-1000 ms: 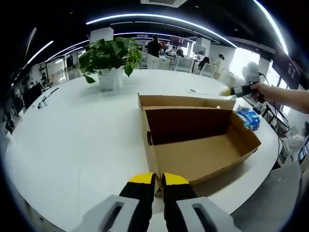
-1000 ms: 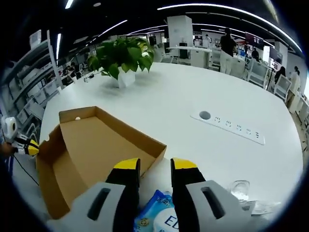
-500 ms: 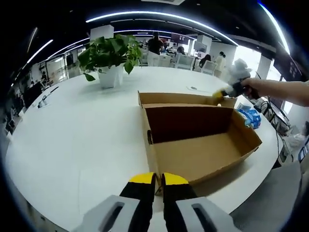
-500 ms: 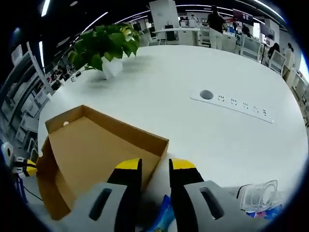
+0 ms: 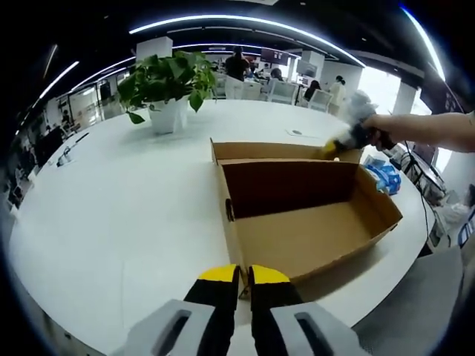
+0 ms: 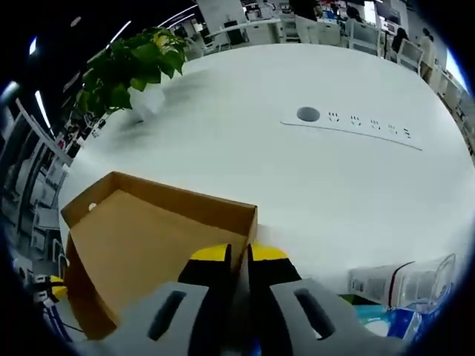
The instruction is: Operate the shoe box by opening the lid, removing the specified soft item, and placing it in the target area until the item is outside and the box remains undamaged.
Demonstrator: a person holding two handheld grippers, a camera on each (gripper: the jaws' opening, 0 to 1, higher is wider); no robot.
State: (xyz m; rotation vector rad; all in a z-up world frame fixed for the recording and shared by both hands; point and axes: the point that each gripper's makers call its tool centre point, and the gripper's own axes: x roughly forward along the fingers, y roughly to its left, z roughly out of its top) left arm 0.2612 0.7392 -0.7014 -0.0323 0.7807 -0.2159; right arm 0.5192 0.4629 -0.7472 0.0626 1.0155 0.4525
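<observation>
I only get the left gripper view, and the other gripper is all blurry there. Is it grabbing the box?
Observer: In the right gripper view, the right gripper has its jaws close together with the shoe box edge between them, so it looks like a grip.
Operator: What's next to it?
Observer: A clear plastic pack lies on the table beside it.
Operator: Anything further away?
Observer: A row of sockets set into the tabletop.

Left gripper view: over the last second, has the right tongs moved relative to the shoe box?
Yes. The right tongs have come in from the right, beyond the shoe box, to its far right corner, where they now sit at the open lid's edge. The box itself looks unmoved.
</observation>
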